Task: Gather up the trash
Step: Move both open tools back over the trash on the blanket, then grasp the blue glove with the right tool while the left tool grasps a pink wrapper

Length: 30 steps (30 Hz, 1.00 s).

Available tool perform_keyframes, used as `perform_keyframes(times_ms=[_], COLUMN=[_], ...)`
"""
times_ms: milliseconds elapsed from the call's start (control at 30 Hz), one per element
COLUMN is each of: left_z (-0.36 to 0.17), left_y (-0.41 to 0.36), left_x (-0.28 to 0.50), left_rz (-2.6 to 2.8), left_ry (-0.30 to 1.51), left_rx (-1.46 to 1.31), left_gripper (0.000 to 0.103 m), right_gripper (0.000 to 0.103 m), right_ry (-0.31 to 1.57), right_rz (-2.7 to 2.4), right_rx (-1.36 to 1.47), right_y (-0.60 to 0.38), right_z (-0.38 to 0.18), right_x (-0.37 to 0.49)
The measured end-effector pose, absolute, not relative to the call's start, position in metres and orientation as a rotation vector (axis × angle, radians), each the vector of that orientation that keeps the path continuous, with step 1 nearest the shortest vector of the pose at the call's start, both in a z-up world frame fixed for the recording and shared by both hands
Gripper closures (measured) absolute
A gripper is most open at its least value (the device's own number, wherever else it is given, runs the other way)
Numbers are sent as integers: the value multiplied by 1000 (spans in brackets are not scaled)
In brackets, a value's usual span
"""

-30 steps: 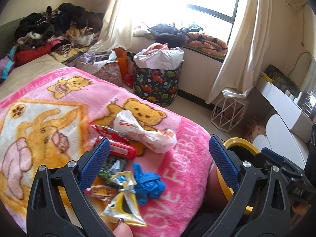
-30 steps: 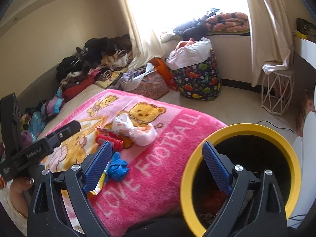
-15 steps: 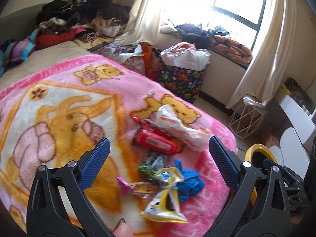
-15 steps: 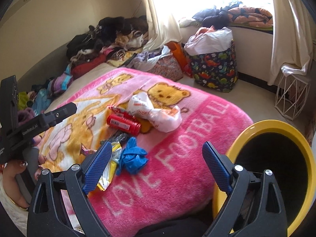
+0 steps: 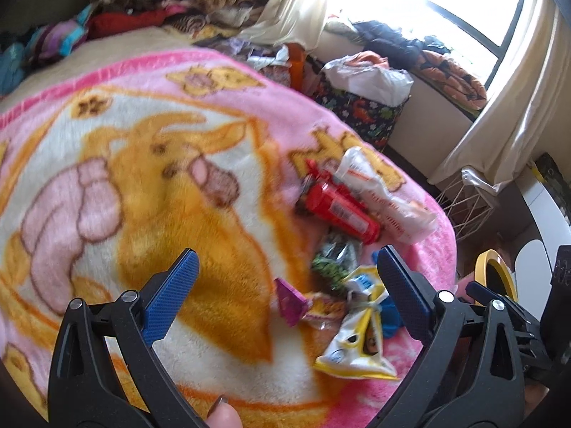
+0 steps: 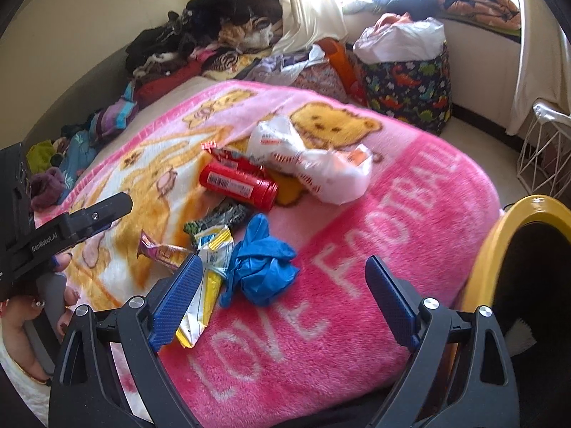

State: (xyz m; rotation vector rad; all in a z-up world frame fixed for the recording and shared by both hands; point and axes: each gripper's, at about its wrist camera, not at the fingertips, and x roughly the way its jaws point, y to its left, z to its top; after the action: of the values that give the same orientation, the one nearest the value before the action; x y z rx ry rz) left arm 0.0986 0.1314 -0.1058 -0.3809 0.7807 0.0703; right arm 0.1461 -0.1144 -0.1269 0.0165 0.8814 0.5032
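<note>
A heap of trash lies on the pink blanket (image 6: 410, 192): a red tube (image 6: 238, 185) (image 5: 342, 210), a crumpled white bag (image 6: 314, 164) (image 5: 385, 199), a blue glove (image 6: 260, 267), a yellow-white wrapper (image 5: 357, 342) (image 6: 207, 278), a purple candy wrapper (image 5: 291, 301) (image 6: 157, 249) and a dark green wrapper (image 5: 333, 260) (image 6: 221, 219). My left gripper (image 5: 285, 299) hangs open above the blanket, with the purple wrapper between its jaws. My right gripper (image 6: 282, 299) is open over the blue glove. The yellow-rimmed bin (image 6: 506, 235) (image 5: 494, 274) stands at the bed's right edge.
Piled clothes (image 6: 200, 46) fill the far corner of the bed. A dinosaur-print basket (image 6: 410, 82) with a white bag stands on the floor by the window. A white wire stand (image 6: 546, 149) is beside the curtain. A person's hand (image 6: 21, 314) holds the left gripper.
Both grippers have swung left, away from the bin and over the blanket. The trash heap now sits closer in both views; the bin has slid to the right edge. Both stay open.
</note>
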Motion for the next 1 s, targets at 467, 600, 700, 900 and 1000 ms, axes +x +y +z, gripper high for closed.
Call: perform_keyframes(times_ms=[467, 600, 700, 900, 1000], left_z=[-146, -148, -147, -130, -117], left_y=[121, 114, 111, 103, 100], left_x=[105, 107, 107, 106, 105], left_rz=[5, -6, -9, -37, -52], left_ry=[897, 909, 913, 867, 835], left_rx=[-429, -415, -406, -384, -379], left_gripper=[49, 64, 80, 85, 85], right_gripper=[64, 77, 79, 80, 80], right_ry=[1030, 1016, 1001, 966, 948], right_rz=[505, 468, 436, 409, 410], right_rx=[-28, 12, 48, 100, 129], right_y=[-84, -99, -112, -138, -148], right_z=[-177, -175, -172, -159, -150], right_x=[170, 171, 170, 166, 163])
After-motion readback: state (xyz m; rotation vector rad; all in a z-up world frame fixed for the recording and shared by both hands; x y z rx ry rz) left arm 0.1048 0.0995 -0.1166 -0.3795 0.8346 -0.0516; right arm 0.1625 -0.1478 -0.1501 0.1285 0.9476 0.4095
